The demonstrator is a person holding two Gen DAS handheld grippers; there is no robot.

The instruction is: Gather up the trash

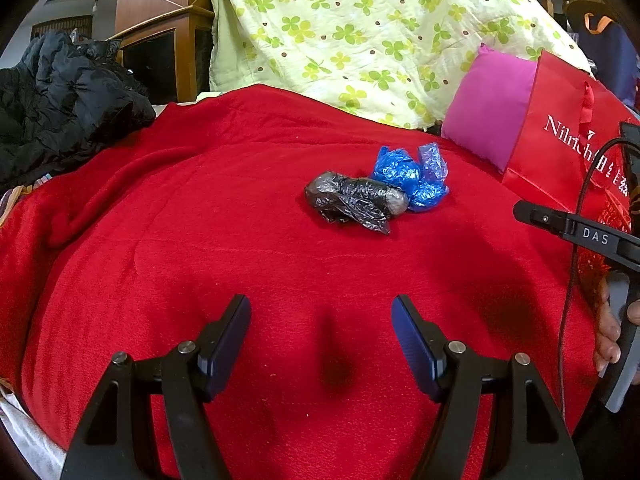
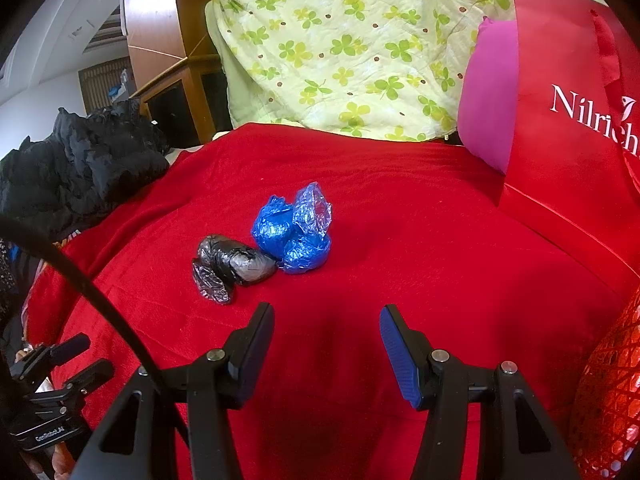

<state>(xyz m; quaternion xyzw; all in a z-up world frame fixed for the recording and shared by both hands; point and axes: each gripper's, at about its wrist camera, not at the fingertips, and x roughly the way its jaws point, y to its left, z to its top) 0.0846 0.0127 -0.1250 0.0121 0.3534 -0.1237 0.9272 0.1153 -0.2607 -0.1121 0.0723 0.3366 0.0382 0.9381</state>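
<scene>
Two crumpled plastic wads touching, black wad [image 2: 232,266], blue wad [image 2: 294,236]

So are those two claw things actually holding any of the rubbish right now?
No. The left gripper and right gripper are both open and empty; the black wad and blue wad lie untouched on the red blanket.

Looks like a home, prob. a bedroom or living rm. A red fleece blanket [image 1: 248,208] covers a soft surface, w/ a clover-print quilt [image 1: 360,32] heaped behind it and a pink cushion [image 1: 488,116] beside. A black puffer jacket [image 1: 60,104] lies dumped at the left edge. Wooden furniture w/ dark panels [image 1: 160,40] stands at the back. A red gift bag [image 2: 568,128] stands at right.
</scene>
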